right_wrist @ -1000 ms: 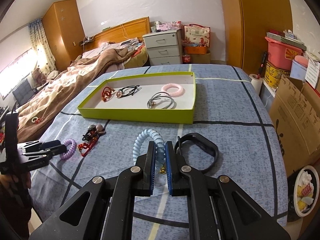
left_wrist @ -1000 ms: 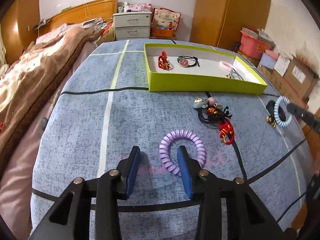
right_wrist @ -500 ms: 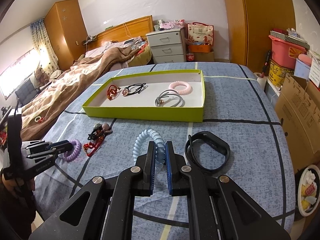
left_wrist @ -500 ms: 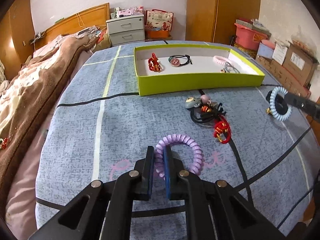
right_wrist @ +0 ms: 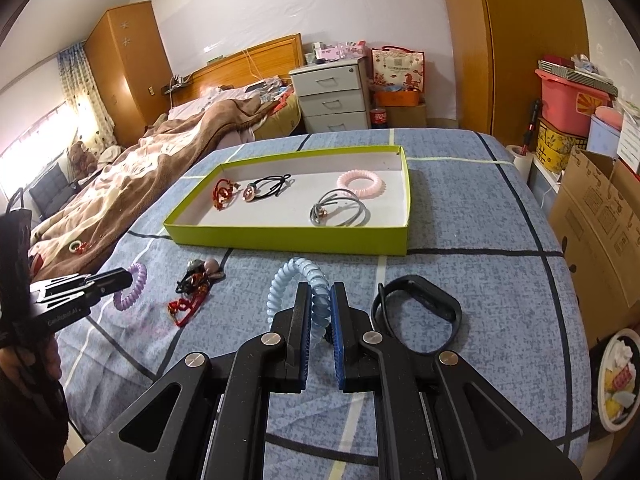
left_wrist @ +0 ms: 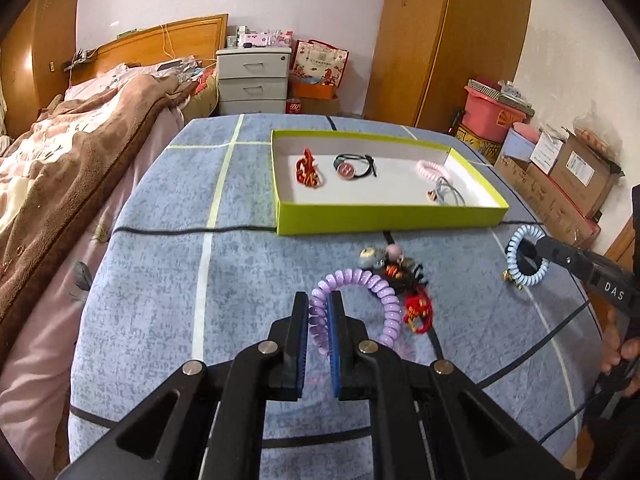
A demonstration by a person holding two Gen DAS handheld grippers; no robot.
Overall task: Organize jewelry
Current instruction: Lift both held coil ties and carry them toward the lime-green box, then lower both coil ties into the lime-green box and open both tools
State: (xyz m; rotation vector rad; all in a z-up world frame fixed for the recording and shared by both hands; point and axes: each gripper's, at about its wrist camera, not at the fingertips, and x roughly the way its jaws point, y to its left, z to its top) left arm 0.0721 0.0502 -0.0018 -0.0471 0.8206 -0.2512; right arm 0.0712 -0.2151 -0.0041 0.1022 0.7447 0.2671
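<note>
My left gripper is shut on a purple spiral hair tie and holds it above the blue cloth. My right gripper is shut on a light blue spiral hair tie, also lifted; it shows in the left wrist view too. The green tray lies ahead and holds a red knot, a black tie with a pink charm, a pink spiral tie and a grey tie. A pile of black and red jewelry lies on the cloth between the grippers.
A black wristband lies on the cloth right of my right gripper. A bed with a brown blanket is to the left. Cardboard boxes stand beyond the right edge. A white drawer unit stands behind.
My left gripper closed on the purple spiral tie and lifted it. My right gripper rose with the light blue tie, toward the tray.
</note>
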